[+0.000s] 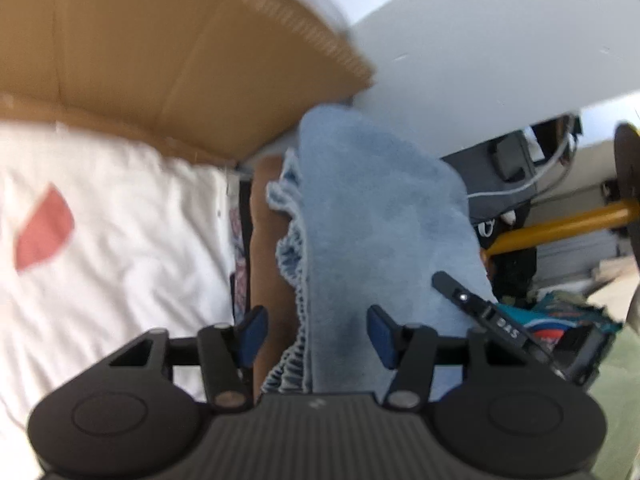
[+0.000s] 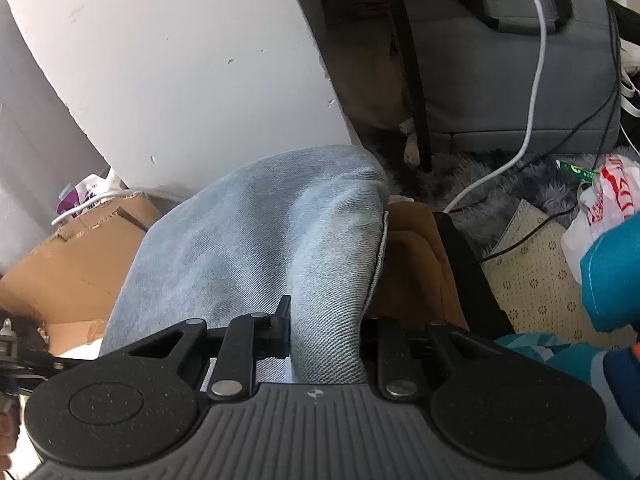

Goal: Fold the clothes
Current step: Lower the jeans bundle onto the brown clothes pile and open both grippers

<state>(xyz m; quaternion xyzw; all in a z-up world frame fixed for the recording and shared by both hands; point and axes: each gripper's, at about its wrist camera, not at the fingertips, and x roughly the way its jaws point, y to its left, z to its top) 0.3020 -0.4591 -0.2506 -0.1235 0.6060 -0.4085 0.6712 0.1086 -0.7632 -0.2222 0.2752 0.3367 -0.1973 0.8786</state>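
Right wrist: denim garment [image 2: 256, 240] pinched in right tool [image 2: 324, 336]; left tool [image 1: 316, 338] half-open, empty.

Left gripper [image 1: 316, 336] body: matte black, ribbed grey centre plate, a round raised disc at each side.
Left gripper linkage: black bars pinned by silver round-headed screws.
Left gripper fingers [image 1: 253, 334]: blue pads on black carriers.
Right gripper [image 2: 326, 332] body: black speckled housing, ribbed grey plate bearing a small white crosshair mark.
Right gripper linkage: black arms, silver screw heads at pivots.
Right gripper fingers [image 2: 282, 326]: black; pad colour hidden.
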